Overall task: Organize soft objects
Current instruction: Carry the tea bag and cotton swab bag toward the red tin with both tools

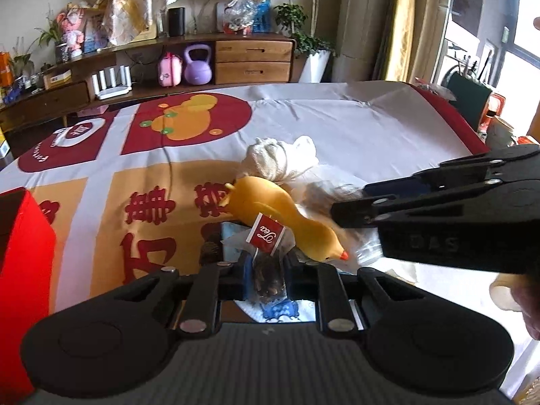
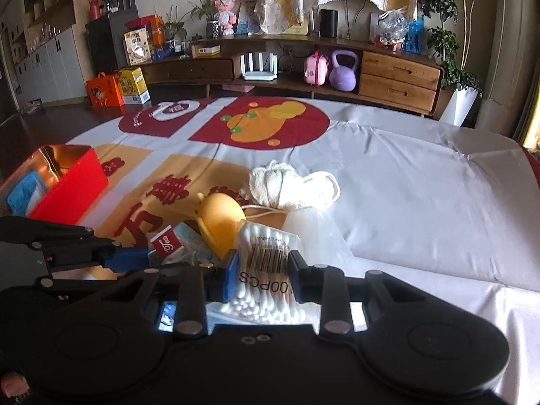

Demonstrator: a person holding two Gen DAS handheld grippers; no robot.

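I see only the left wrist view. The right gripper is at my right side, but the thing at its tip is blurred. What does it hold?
Observer: The right gripper is shut on a clear pack of cotton swabs with a barcode label.
Operator: Thank you. The red box at my left edge, I cannot see inside it. Is it open?
Observer: Yes, the red box is open on top, and something blue lies inside it.
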